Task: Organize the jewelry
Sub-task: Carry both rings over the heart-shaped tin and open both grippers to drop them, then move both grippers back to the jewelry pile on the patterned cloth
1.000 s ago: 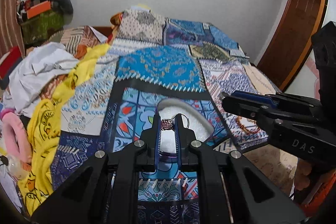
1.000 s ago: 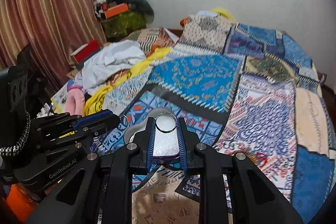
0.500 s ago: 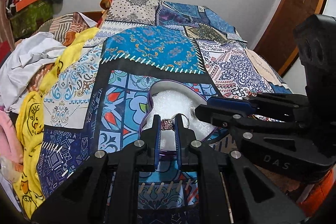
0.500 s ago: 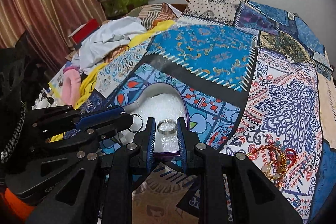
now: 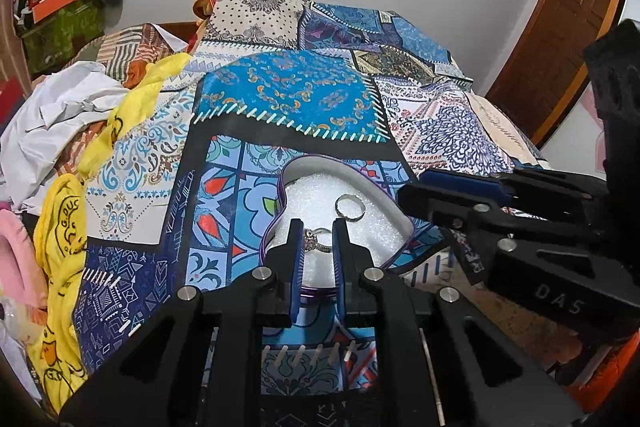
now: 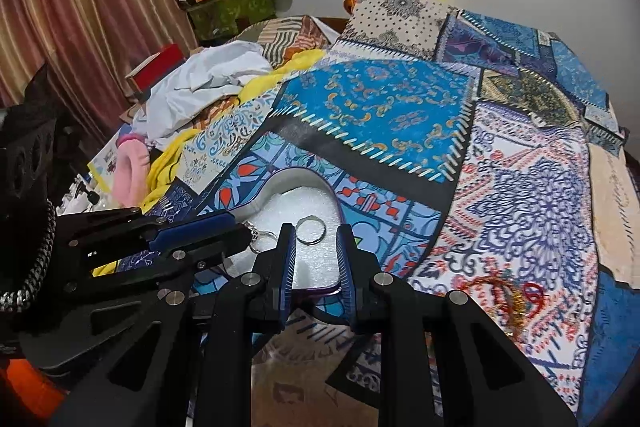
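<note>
Two grippers over a foam-lined box (image 5: pixel 386 205) on a bed.
The left gripper (image 5: pixel 316 237) pinches a stone ring (image 5: pixel 316 242); the right gripper (image 6: pixel 316 239) seems narrowly spread beside a plain ring (image 6: pixel 311 230).

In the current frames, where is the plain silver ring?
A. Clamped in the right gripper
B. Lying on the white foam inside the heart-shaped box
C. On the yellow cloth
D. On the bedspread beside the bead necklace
B. The plain silver ring lies on the white foam of the heart-shaped box, ahead of the right gripper.
</note>
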Demonstrator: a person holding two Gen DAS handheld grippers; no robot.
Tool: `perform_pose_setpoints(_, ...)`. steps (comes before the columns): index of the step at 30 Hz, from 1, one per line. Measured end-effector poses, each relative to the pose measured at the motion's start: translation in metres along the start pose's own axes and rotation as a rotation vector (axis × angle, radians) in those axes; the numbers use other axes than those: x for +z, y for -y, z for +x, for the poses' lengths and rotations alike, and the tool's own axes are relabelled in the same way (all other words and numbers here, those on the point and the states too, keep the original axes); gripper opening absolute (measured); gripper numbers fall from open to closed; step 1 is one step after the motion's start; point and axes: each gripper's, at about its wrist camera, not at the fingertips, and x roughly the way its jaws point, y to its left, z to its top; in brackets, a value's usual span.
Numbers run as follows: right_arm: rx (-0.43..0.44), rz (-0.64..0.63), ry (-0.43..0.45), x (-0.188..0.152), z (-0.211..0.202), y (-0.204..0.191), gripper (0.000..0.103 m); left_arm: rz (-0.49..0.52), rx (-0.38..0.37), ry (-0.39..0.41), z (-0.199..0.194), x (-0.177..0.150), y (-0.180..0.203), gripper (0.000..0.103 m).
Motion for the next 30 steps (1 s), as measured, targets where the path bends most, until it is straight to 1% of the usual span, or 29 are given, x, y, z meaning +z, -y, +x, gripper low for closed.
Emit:
perform_pose_setpoints(2, -0.010, 0.003, 0.014, 0.001, -0.006, 0.002, 0.019, 0.001, 0.005, 0.008, -0.005, 0.002, 0.003, 0.013)
perform_pose_setpoints(3, -0.019, 0.006, 0.025, 0.001, -0.011, 0.003, 0.022, 0.003, 0.009, 0.015, -0.008, 0.003, 0.005, 0.015)
perform_pose_setpoints(7, -0.048, 0.021, 0.073, 0.001, -0.027, 0.009, 0.038, 0.011, 0.022, 0.048, -0.022, 0.007, 0.012, 0.029)
perform_pose_setpoints(12, -0.084, 0.040, 0.130, 0.002, -0.050, 0.018, 0.042, 0.033, 0.041, 0.089, -0.039, 0.013, 0.025, 0.037)
perform_pose_setpoints(14, -0.096, 0.046, 0.149, 0.001, -0.058, 0.021, 0.043, 0.042, 0.047, 0.103, -0.044, 0.016, 0.031, 0.042)
perform_pose_setpoints(16, -0.109, 0.053, 0.169, -0.002, -0.067, 0.025, 0.047, 0.047, 0.048, 0.119, -0.050, 0.018, 0.037, 0.049)
perform_pose_setpoints(22, -0.143, 0.078, 0.226, -0.009, -0.095, 0.043, 0.049, 0.066, 0.037, 0.147, -0.059, 0.027, 0.060, 0.053)
perform_pose_setpoints(27, -0.174, 0.111, 0.258, -0.019, -0.115, 0.061, 0.049, 0.083, 0.016, 0.140, -0.053, 0.034, 0.083, 0.053)
perform_pose_setpoints(30, -0.210, 0.137, 0.272, -0.027, -0.125, 0.077, 0.049, 0.096, -0.003, 0.126, -0.045, 0.036, 0.097, 0.053)
